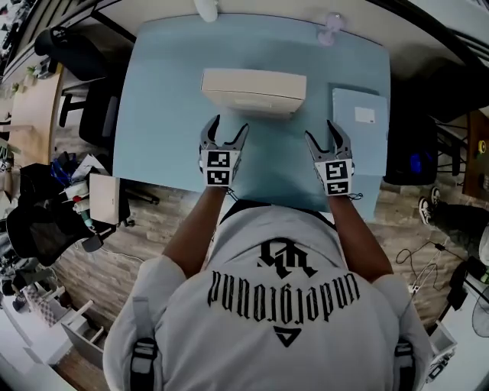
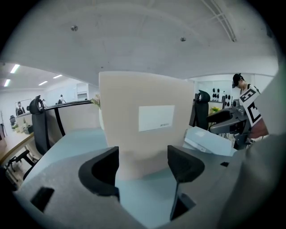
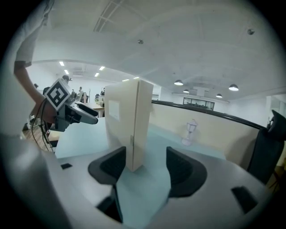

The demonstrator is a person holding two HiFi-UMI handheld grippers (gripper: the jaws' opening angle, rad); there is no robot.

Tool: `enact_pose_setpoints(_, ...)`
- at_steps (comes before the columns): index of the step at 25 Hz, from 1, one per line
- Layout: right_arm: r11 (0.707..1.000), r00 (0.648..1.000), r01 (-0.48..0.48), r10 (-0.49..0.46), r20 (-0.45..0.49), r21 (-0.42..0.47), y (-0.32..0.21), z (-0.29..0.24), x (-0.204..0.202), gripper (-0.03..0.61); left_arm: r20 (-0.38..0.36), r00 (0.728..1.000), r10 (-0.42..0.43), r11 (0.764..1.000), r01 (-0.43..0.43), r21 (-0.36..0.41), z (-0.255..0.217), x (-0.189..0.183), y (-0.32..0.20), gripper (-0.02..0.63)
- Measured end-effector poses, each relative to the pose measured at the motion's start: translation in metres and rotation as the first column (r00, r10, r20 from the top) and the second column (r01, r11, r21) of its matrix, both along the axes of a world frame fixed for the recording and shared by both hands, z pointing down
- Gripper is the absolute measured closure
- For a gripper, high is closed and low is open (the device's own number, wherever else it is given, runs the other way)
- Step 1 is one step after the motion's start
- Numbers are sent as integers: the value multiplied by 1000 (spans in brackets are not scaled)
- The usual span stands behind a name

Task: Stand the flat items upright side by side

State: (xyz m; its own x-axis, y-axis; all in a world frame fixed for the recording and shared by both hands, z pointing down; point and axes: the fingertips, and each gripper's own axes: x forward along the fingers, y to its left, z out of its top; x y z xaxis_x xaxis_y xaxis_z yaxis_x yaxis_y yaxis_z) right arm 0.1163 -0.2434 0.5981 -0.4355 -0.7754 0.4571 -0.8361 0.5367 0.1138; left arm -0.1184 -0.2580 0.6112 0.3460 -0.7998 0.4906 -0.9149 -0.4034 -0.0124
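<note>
A cream box (image 1: 254,92) stands upright on the light blue table (image 1: 168,114), its wide face with a white label (image 2: 156,117) turned toward me. A thin light blue box (image 1: 359,126) lies flat to its right. My left gripper (image 1: 224,134) is open just in front of the cream box's left end, with nothing between its fingers. My right gripper (image 1: 328,137) is open between the two boxes, nearer me, and also holds nothing. In the left gripper view the cream box (image 2: 143,129) fills the gap beyond the jaws. In the right gripper view the cream box (image 3: 127,125) shows edge-on.
A small white lamp figure (image 1: 331,27) and another white object (image 1: 206,9) stand at the table's far edge by a partition. A black office chair (image 1: 72,53) is to the left of the table. The table's near edge runs just under my grippers.
</note>
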Motion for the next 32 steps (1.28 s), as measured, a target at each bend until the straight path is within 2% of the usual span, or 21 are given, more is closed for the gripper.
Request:
enact_pose_setpoints(6,997,999,36,-36,-6,61,44,-21,91,299,-15,1000,-25,1000,26,16,-12,92,46,264)
enact_pose_setpoints(11,997,1000,-10,10,5,72,89,-27,185,305,-30,999,9,998,-7,62,-31,185,73,265)
enact_pose_setpoints(18,996,997,-74,73,25,49,114,-20,275,307,-43,996,72,995,-69,70,-46,275,84,267)
enact_pose_setpoints(24,997,995,-67,70,66,-43,97,-2,295,307,-55,990,127,992,-127,-9,-30,320,72,267)
enact_pose_setpoints(28,989,995,-71,80,65,-132,71,22,306,306,-101,984,146,979,-159,-130,6,342,55,267)
enact_pose_setpoints(32,960,989,-76,107,101,-270,41,59,315,299,-146,981,125,958,-157,-238,43,354,30,267)
